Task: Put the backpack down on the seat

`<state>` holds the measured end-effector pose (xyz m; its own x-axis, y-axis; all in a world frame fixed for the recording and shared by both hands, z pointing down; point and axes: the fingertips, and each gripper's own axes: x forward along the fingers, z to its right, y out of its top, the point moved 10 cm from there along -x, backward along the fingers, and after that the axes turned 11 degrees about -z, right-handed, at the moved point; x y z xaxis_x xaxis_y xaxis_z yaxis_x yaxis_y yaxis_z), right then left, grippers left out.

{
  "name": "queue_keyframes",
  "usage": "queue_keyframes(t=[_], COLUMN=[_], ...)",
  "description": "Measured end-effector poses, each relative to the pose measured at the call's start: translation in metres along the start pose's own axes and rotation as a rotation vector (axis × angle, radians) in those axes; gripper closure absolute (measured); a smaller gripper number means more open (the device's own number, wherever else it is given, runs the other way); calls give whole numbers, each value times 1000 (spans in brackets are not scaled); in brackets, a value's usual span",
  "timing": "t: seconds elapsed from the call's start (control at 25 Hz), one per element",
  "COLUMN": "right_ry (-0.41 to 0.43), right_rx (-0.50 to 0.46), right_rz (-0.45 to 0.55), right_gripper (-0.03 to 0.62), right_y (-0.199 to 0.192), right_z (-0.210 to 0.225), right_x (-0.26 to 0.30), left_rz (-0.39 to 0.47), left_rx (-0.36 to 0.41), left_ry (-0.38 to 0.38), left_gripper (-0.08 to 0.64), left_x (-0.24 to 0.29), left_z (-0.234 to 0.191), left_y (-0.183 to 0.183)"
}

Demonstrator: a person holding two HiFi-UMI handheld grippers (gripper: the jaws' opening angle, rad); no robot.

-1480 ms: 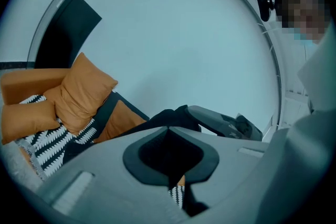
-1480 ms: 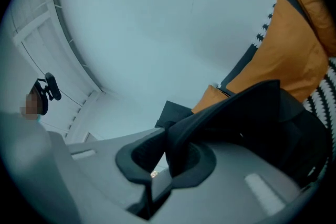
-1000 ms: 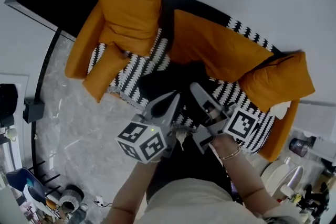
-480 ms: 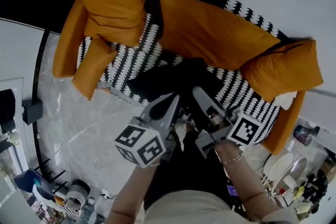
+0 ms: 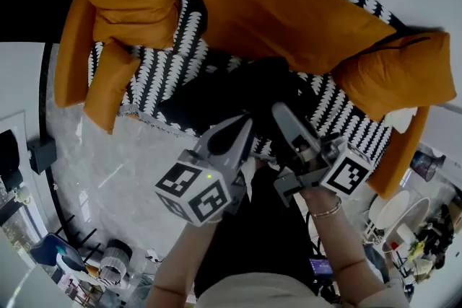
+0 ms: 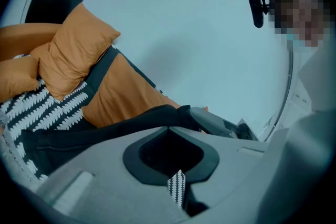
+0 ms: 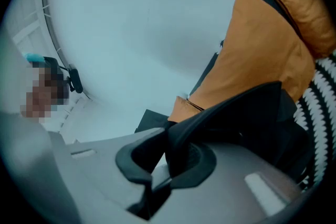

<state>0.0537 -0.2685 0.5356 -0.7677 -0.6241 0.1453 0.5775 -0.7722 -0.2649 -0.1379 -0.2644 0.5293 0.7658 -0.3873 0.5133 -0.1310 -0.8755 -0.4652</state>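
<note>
Backpack point(image 5: 238, 94): black, soft, slumps on the patterned seat point(image 5: 162, 76), at 12 o'clock from both tools. Probably light to middling, limp fabric; the straps look like the best hold. Left gripper point(image 5: 244, 128) and right gripper point(image 5: 280, 115) each clamped on a black strap point(image 7: 220, 113). Orange cushions point(image 5: 289, 18) from 10 to 2 o'clock. Bag contents hidden; cannot tell if zipped
</note>
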Motion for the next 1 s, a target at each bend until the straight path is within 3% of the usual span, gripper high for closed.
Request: queue_keyframes(t=[0.44, 1.0], right_ry=[-138, -326], right_rx=[-1, -18], right_rz=[96, 130], right_gripper=[560, 525], right_y=[-4, 1], right_z=[54, 104], right_x=[-30, -68], left_rz=[-35, -112], left_rx=[-8, 2], left_ry=[-20, -33], left_gripper=[554, 554], left_x=[54, 98], left_z=[-15, -16], left_y=[-20, -39])
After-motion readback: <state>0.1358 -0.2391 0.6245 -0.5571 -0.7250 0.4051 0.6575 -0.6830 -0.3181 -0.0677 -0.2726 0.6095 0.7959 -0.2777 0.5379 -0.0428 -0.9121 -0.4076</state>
